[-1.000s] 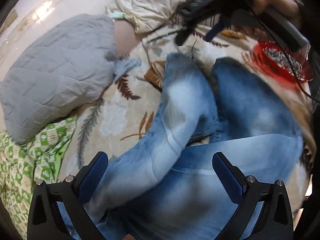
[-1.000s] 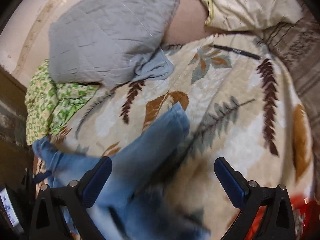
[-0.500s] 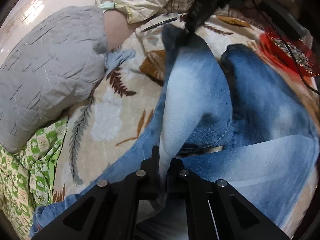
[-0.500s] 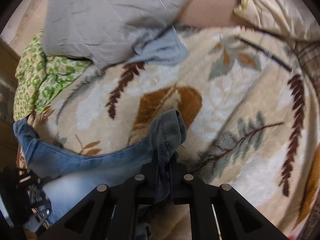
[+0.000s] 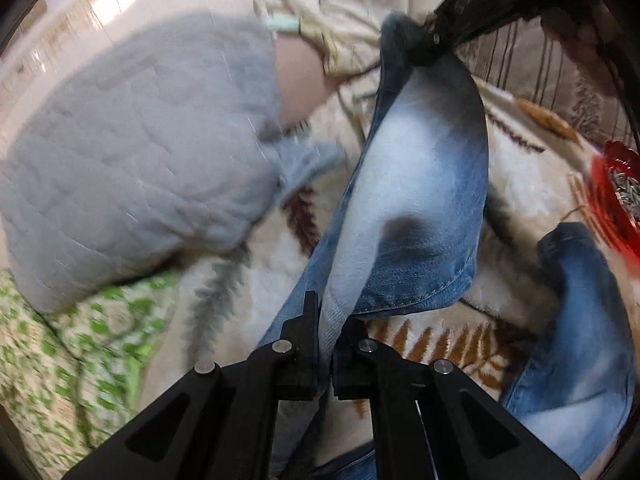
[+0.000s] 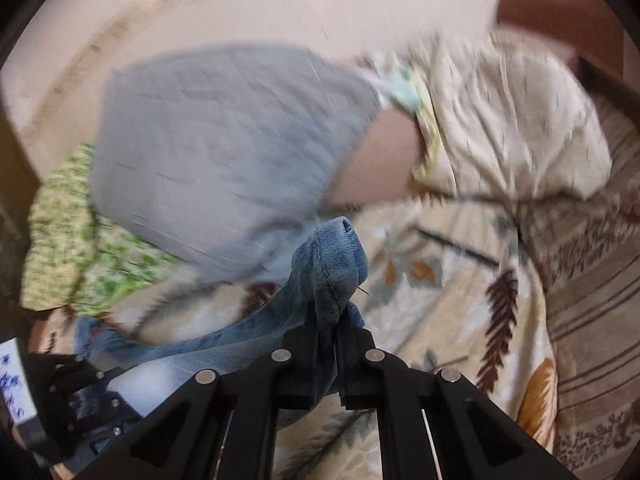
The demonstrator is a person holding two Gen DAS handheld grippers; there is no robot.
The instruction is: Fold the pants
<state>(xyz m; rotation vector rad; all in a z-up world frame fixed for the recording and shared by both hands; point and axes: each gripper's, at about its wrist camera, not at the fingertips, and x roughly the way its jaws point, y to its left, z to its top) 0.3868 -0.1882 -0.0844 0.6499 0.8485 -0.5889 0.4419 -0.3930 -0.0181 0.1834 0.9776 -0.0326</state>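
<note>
Faded blue jeans lie on a cream leaf-patterned blanket. My left gripper is shut on the edge of one pant leg, which hangs stretched off the blanket up to my right gripper at the top of the left wrist view. My right gripper is shut on the bunched hem end of that leg. The other leg lies at the right on the blanket. My left gripper also shows at the lower left of the right wrist view.
A grey quilted pillow and a green-patterned cloth lie to the left. A cream pillow sits behind. A red dish stands at the right edge. A striped brown cover borders the blanket on the right.
Both grippers went from open to shut on the jeans leg, then lifted it off the blanket. The leg now hangs taut between them; the views are motion-blurred.
</note>
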